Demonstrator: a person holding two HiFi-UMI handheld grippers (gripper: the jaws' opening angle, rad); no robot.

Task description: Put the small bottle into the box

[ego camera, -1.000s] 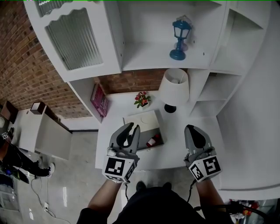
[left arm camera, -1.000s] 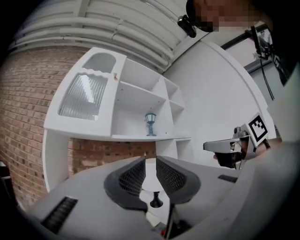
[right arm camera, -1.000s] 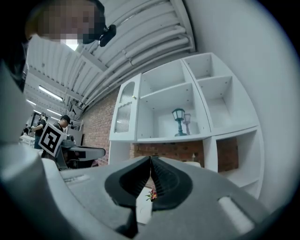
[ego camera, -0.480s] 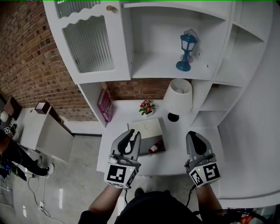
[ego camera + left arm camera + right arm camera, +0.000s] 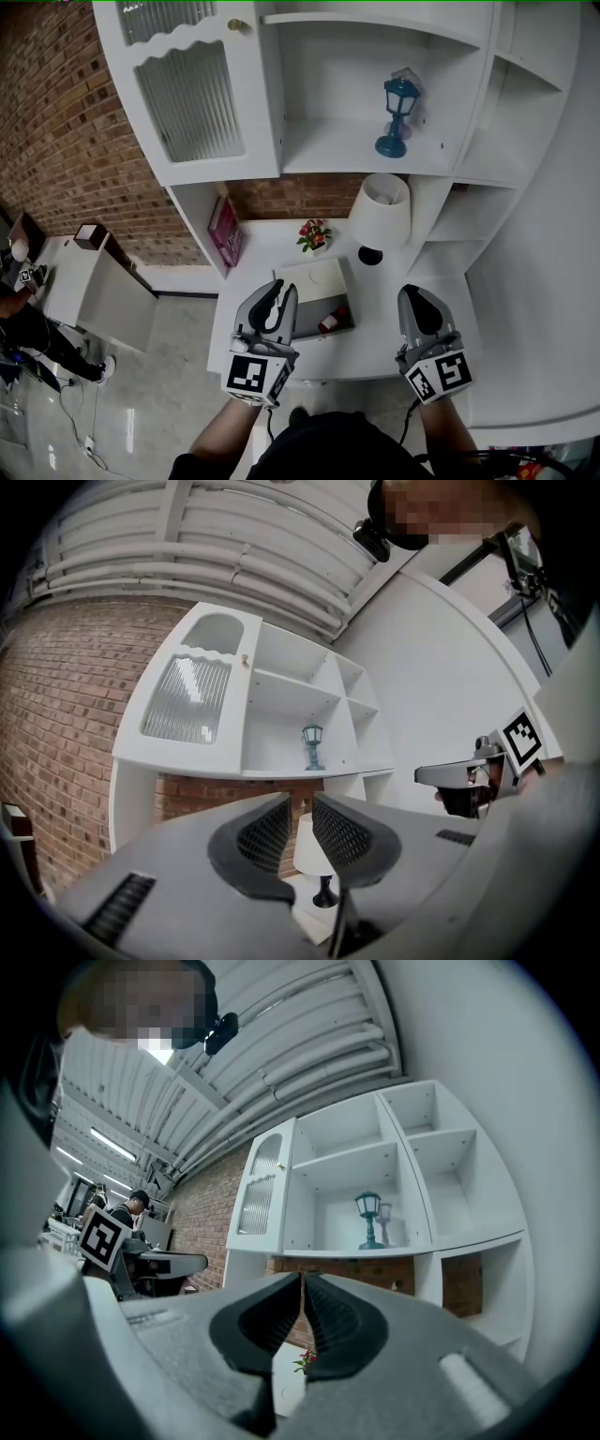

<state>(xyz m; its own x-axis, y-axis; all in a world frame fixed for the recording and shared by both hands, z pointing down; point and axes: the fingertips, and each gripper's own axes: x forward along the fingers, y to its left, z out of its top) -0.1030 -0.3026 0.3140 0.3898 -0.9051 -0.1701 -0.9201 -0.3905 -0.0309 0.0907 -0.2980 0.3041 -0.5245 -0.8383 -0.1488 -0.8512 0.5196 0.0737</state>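
A shallow box (image 5: pixel 314 279) with a pale top stands open on the white desk (image 5: pixel 375 337). The small red bottle (image 5: pixel 328 322) lies in its dark near compartment. My left gripper (image 5: pixel 279 289) hovers over the desk's front, just left of the box, jaws shut and nothing in them. In the left gripper view the left gripper (image 5: pixel 300 822) points up at the shelves. My right gripper (image 5: pixel 415 294) hangs to the right of the box, shut and empty. In the right gripper view the right gripper (image 5: pixel 302 1302) has its pads touching.
Behind the box stand a lamp with a white shade (image 5: pixel 380 211), a small flower pot (image 5: pixel 314 234) and a pink book (image 5: pixel 225 230). A blue lantern (image 5: pixel 396 117) sits on a shelf above, beside a glass-door cabinet (image 5: pixel 192 98). Floor lies left of the desk.
The head view has tilted, so the shelves and desk sit a little lower and to the right in the picture. Both grippers keep about the same places and stay shut.
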